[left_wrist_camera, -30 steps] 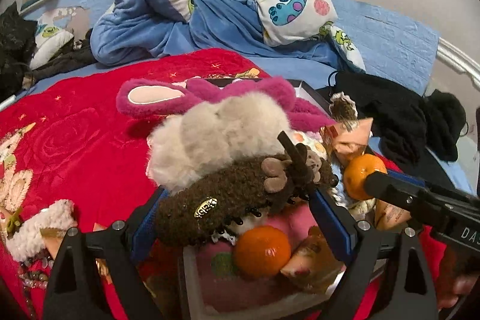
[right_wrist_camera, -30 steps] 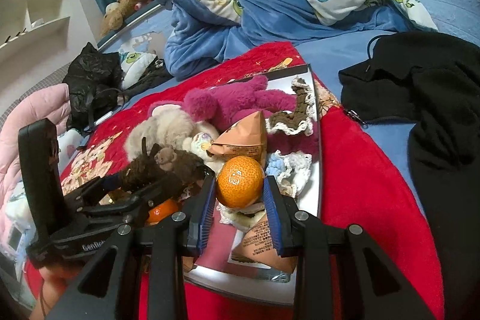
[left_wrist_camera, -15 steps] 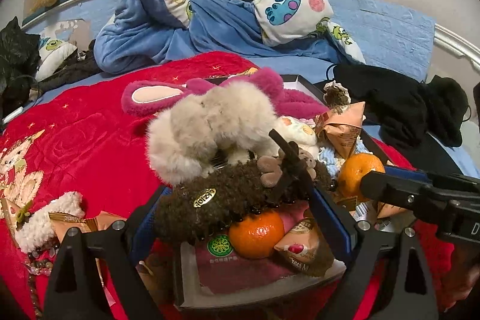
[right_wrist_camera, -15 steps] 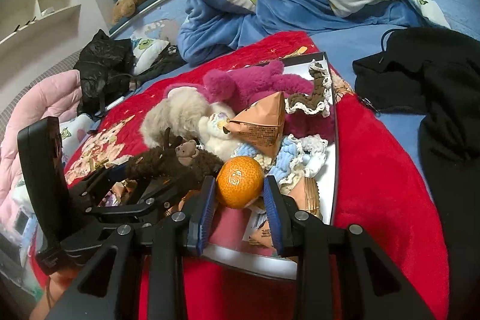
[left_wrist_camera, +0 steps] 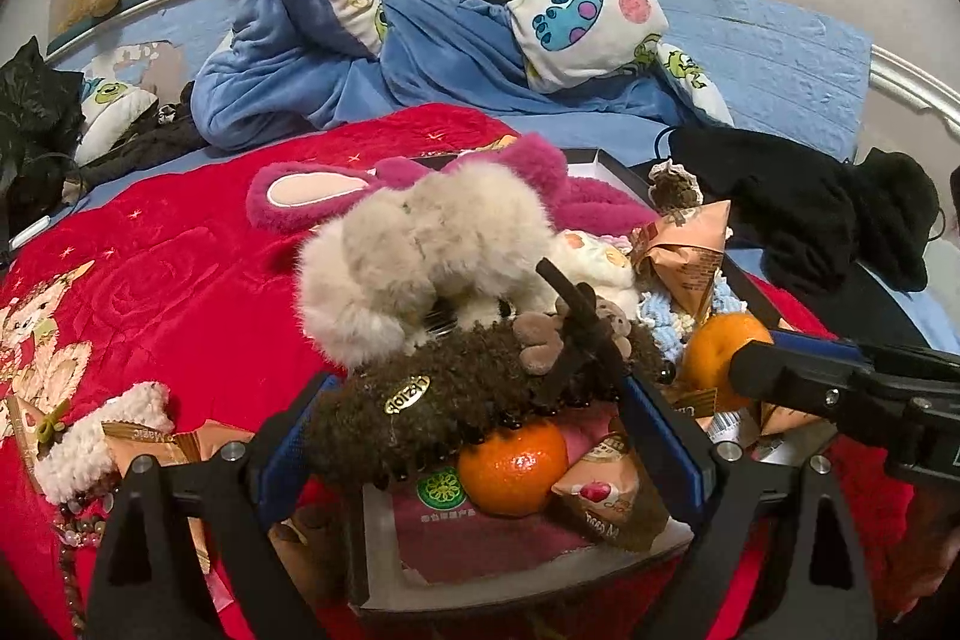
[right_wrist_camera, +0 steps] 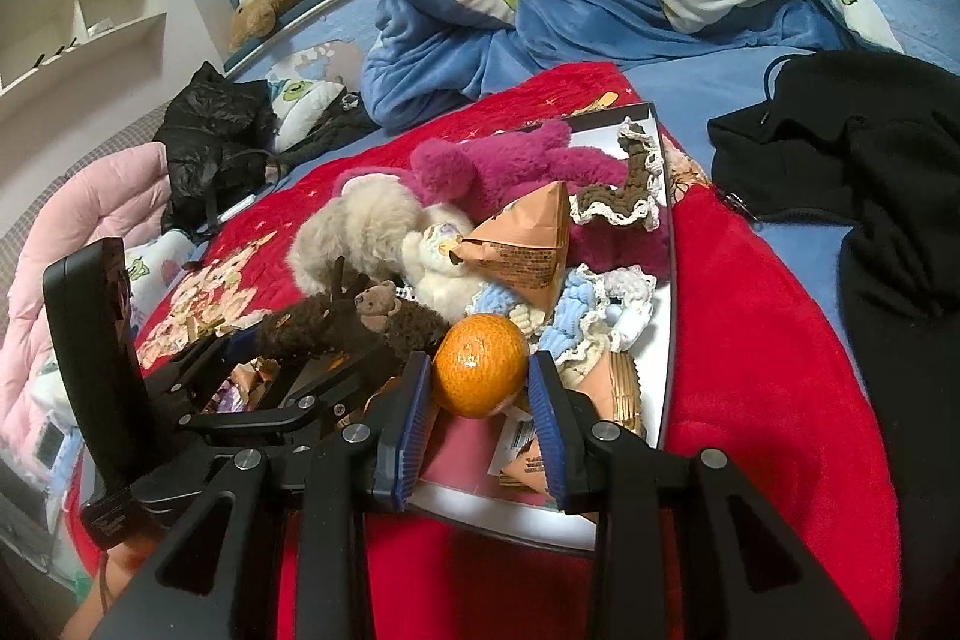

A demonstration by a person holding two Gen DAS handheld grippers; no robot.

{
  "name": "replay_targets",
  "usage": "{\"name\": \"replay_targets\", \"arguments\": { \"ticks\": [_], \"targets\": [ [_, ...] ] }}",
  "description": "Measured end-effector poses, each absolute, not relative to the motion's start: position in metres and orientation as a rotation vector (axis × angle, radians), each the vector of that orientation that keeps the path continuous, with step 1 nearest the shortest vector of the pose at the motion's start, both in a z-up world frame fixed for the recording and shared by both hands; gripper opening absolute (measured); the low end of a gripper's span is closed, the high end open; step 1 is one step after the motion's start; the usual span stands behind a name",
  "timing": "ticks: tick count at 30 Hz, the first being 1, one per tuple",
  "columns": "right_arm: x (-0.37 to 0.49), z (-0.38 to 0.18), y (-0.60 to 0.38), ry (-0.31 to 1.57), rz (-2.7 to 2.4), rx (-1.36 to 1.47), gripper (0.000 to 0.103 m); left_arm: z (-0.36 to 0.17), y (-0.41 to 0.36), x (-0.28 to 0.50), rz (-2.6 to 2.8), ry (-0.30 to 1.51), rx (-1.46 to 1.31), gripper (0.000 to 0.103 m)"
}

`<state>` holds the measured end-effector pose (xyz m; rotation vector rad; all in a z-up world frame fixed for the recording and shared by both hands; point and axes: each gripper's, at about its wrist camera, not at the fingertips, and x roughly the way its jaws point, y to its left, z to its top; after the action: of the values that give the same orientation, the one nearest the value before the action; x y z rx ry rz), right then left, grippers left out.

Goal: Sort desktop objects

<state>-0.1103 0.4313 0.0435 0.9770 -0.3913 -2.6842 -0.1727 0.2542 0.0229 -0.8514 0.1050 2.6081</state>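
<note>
My left gripper (left_wrist_camera: 474,400) is shut on a brown fuzzy hair claw (left_wrist_camera: 456,394) with a small bear charm, jaws wide, just over the near end of the dark tray (left_wrist_camera: 480,589). Under the claw, a tangerine (left_wrist_camera: 513,466) lies in the tray. My right gripper (right_wrist_camera: 480,376) is shut on another tangerine (right_wrist_camera: 480,361) over the tray's near rim (right_wrist_camera: 665,280). That gripper (left_wrist_camera: 780,379) and its tangerine (left_wrist_camera: 711,343) also show at the right of the left wrist view. In the right wrist view the left gripper (right_wrist_camera: 300,358) and the claw (right_wrist_camera: 336,328) sit to the left.
The tray on the red quilt (right_wrist_camera: 750,340) is heaped with a beige fluffy clip (left_wrist_camera: 420,250), a pink plush (left_wrist_camera: 312,190), triangular snack packets (right_wrist_camera: 528,244) and knitted pieces (right_wrist_camera: 600,304). Loose packets and beads (left_wrist_camera: 90,508) lie left. Black clothes (right_wrist_camera: 870,172) lie right, a blue blanket (left_wrist_camera: 420,58) behind.
The left gripper has drawn back slightly with the claw, so the tray's near rim now shows below it. The right gripper and its tangerine have stayed put.
</note>
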Motion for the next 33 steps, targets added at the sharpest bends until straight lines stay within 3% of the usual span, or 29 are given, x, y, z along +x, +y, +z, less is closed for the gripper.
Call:
{"name": "replay_targets", "arguments": {
  "ticks": [2, 4, 5, 6, 9, 10, 19, 33],
  "targets": [
    [-0.109, 0.044, 0.432, -0.389, -2.690, 0.970, 0.033, 0.023, 0.255, -0.172, 2.615, 0.119, -0.852, 0.097],
    [-0.108, 0.047, 0.435, -0.393, -2.705, 0.951, 0.041, 0.023, 0.255, -0.171, 2.625, 0.126, -0.857, 0.098],
    [-0.107, 0.049, 0.436, -0.398, -2.710, 0.937, 0.052, 0.023, 0.255, -0.171, 2.631, 0.126, -0.866, 0.098],
    [-0.105, 0.051, 0.437, -0.407, -2.714, 0.920, 0.070, 0.023, 0.254, -0.171, 2.630, 0.120, -0.875, 0.099],
    [-0.098, 0.059, 0.442, -0.417, -2.742, 0.843, 0.100, 0.022, 0.250, -0.173, 2.636, 0.096, -0.906, 0.103],
    [-0.097, 0.061, 0.444, -0.415, -2.772, 0.835, 0.103, 0.022, 0.248, -0.173, 2.645, 0.100, -0.912, 0.103],
    [-0.094, 0.062, 0.481, -0.639, -2.834, 0.839, 0.103, 0.029, 0.240, -0.163, 2.664, 0.121, -0.947, 0.103],
    [-0.066, 0.091, 0.476, -0.587, -2.889, 0.687, 0.103, 0.079, 0.222, -0.127, 2.717, 0.110, -0.839, 0.103]
  ]
}}
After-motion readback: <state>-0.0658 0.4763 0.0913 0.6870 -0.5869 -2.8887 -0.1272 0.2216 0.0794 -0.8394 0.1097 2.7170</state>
